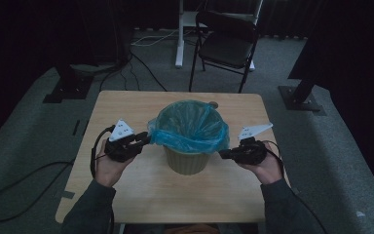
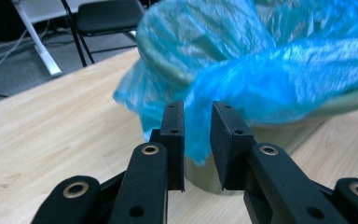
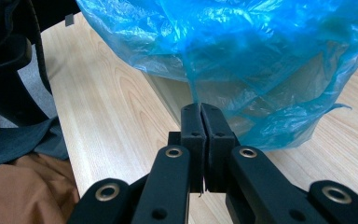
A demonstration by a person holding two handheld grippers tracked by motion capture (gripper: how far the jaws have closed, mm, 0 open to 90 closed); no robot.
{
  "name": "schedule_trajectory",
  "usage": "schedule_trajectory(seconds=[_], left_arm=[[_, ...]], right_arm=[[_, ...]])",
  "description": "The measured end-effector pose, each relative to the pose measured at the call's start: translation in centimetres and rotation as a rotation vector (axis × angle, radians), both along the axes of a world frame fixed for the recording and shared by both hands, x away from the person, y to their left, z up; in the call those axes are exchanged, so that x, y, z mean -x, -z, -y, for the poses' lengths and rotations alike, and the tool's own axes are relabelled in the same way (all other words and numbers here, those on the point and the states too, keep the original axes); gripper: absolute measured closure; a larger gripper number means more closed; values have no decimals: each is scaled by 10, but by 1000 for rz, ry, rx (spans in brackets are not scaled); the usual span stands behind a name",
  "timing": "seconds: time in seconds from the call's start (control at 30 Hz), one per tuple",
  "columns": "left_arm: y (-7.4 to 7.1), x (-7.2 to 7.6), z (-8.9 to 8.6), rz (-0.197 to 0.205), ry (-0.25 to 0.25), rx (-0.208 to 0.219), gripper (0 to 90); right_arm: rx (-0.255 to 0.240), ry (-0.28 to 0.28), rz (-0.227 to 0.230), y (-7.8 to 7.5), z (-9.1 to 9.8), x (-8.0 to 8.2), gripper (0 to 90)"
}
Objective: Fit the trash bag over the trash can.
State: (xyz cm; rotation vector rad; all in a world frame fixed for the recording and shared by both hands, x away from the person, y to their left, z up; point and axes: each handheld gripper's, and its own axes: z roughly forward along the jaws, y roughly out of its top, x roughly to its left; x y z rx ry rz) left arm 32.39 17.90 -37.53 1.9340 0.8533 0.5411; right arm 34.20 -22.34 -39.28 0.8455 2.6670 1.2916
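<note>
Bin (image 1: 187,161) with one blue bag (image 1: 190,126) on desk (image 1: 141,190); high view adds one chair (image 1: 226,41). Left gripper (image 2: 198,140) open around bag's edge. Right gripper (image 3: 200,140) pinches the bag.

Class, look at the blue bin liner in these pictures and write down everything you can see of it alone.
The blue bin liner is thin, translucent, crinkled plastic that lines a pale green bin standing upright mid-table. Its top is folded out over the rim and hangs down loosely around the outside. The left gripper has a hanging fold between its jaws, which stand slightly apart. The right gripper is shut on a pinch of the film on the opposite side, pulling it taut.
</note>
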Motion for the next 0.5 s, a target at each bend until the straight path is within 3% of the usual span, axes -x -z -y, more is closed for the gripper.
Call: schedule_trajectory(seconds=[0.27,0.37,0.5], left_arm=[[-14,-15,9,18,-1,9,713],[-12,-24,15,-27,17,27,709],[-8,-28,17,-64,41,41,693]], right_arm=[[-5,2,8,-3,0,0,854],[16,7,23,-6,-1,2,838],[8,9,35,-9,2,4,791]])
